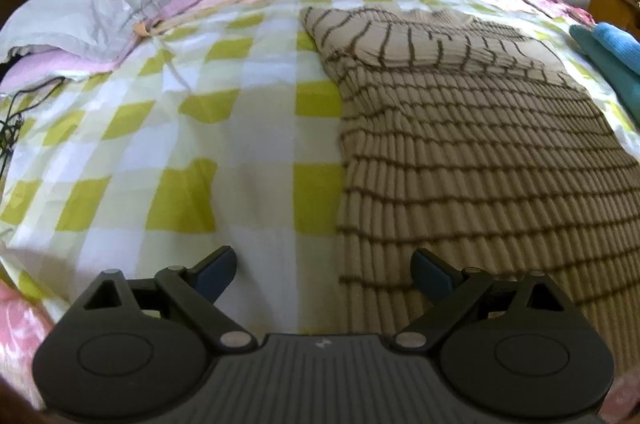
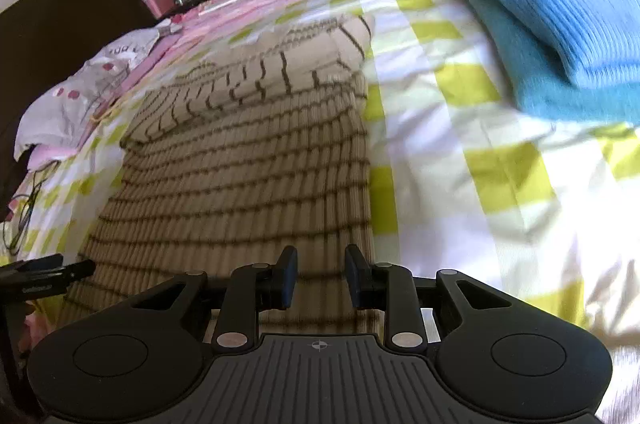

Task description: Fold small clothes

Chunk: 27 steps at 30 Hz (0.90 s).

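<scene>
A beige ribbed sweater with dark brown stripes (image 1: 472, 144) lies flat on the checked bed cover, its sleeves folded across the top; it also shows in the right wrist view (image 2: 248, 160). My left gripper (image 1: 324, 276) is wide open and empty above the sweater's near left edge, one finger over the cover and one over the knit. My right gripper (image 2: 321, 276) is open with a narrower gap, empty, above the sweater's near right corner. The left gripper's tip (image 2: 48, 274) shows at the left edge of the right wrist view.
The yellow, white and green checked bed cover (image 1: 208, 144) spreads under everything. A folded blue knit pile (image 2: 560, 24) lies to the right of the sweater. A grey pillow (image 1: 100, 12) and a black cable (image 1: 16, 120) are at the left. A wardrobe and a door stand behind the bed.
</scene>
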Tool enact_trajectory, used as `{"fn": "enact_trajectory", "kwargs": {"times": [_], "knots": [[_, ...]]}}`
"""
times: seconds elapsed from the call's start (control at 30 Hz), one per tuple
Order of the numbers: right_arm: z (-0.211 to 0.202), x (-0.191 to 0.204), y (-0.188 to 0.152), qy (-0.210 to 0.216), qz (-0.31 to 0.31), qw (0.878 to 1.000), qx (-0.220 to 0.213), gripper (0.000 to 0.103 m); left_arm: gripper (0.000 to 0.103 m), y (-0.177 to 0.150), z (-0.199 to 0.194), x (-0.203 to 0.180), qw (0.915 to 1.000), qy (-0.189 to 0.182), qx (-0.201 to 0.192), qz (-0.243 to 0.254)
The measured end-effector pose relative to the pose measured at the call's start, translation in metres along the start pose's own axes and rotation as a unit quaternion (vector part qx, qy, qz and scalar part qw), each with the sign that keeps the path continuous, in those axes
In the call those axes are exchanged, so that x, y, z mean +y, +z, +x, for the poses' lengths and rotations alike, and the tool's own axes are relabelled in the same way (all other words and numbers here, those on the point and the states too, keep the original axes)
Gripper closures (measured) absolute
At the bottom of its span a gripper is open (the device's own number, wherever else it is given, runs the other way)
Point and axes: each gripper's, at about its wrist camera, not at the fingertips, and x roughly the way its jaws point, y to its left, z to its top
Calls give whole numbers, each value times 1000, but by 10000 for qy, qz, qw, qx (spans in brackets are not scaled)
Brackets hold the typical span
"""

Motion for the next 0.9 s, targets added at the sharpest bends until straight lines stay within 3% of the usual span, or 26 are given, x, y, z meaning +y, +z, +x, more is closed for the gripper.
{"fn": "enact_trajectory", "kwargs": {"times": [0.53,0.9], "knots": [[-25,-7,-34,-229,-42,9983,533,73,3,-18,-13,-12,9977,-335,563,160],[-30,-5,-42,-93,-61,9978,654,72,4,-23,-18,-11,9962,-360,783,124]]}}
